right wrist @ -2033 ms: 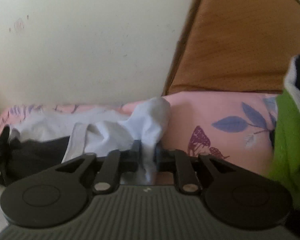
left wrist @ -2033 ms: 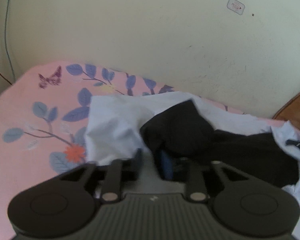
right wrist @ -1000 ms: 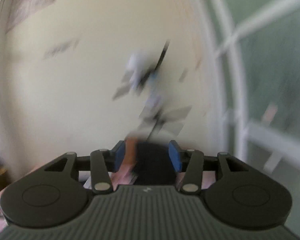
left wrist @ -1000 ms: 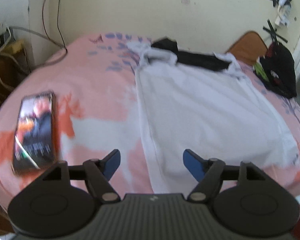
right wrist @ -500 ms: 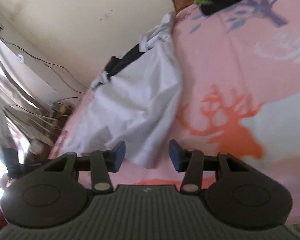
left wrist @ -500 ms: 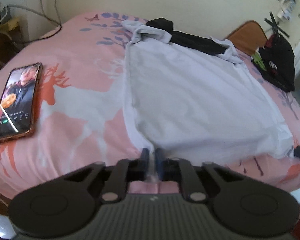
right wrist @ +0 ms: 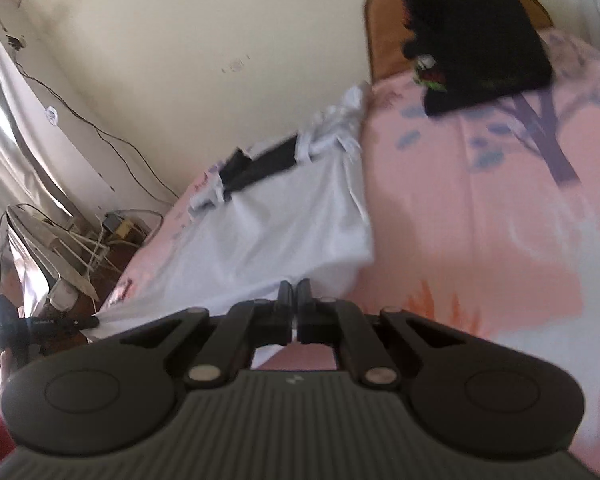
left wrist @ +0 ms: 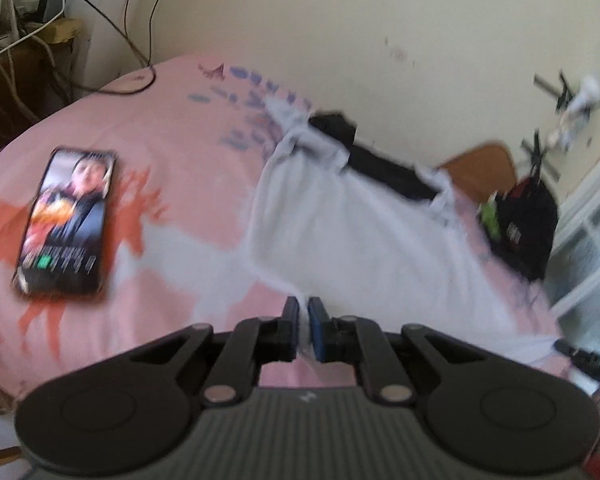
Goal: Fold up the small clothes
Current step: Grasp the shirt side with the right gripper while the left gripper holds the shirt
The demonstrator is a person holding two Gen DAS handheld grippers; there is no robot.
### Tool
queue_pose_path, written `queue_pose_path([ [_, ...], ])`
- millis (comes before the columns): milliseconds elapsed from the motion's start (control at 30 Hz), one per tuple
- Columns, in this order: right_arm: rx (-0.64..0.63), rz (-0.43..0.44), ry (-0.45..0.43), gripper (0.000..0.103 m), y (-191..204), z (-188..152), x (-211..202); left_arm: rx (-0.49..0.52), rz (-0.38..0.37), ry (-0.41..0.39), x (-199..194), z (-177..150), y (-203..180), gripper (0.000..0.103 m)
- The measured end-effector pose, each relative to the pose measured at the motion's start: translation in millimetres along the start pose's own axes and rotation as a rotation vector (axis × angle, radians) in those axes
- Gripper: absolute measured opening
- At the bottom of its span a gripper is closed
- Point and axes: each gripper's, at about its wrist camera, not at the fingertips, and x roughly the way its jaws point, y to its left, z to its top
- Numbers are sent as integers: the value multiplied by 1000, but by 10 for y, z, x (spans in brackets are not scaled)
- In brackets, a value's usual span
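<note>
1. The white shirt [left wrist: 364, 240] lies spread on the pink bed [left wrist: 172, 152], its dark collar end toward the wall.
2. The left tongs [left wrist: 304, 322] are pinched fully together on the near hem at one corner.
3. The right tongs [right wrist: 294, 306] are likewise clamped tight on the hem's other corner.
4. Risk: each grip looks thin, so a quick lift could pull the cloth free.
5. Uneven hands would likely skew the fold.
6. The phone [left wrist: 66, 222] lies near the shirt's edge; swinging cloth might drag it.

A home bedroom: patterned pink bedsheet [left wrist: 172, 152], phone [left wrist: 66, 220], curtain [right wrist: 4, 152].
</note>
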Motion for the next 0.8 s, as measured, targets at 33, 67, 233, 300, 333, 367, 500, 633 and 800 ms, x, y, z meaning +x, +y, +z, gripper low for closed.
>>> queue_pose_path([
  [33,-3,9,-14,4,-10,89,58,-14,-10,-13,23,102,-11,7],
  [67,-2,16,-29,4,-34,179,118,-26,-18,-26,59,226,-36,7],
  [233,-32,15,-76,4,-158,815,603,25,-12,-73,503,1024,-192,7],
  [300,-36,-2,-83,4,-195,1130,911,47,25,-76,847,1382,-254,15],
  [333,-28,-26,-96,5,-235,1270,1085,72,48,-78,1032,1525,-266,25],
  [367,-17,-66,-114,9,-280,1406,1278,100,93,-75,1236,1650,-279,58],
  [500,-47,-302,-71,36,-466,1561,1785,77,235,-13,1679,1663,-180,66],
  [633,-114,-220,-33,51,-462,1255,1602,147,237,5,1727,1343,-147,76],
  [800,-148,-274,44,69,-499,919,1621,244,291,88,1863,1003,-217,75],
])
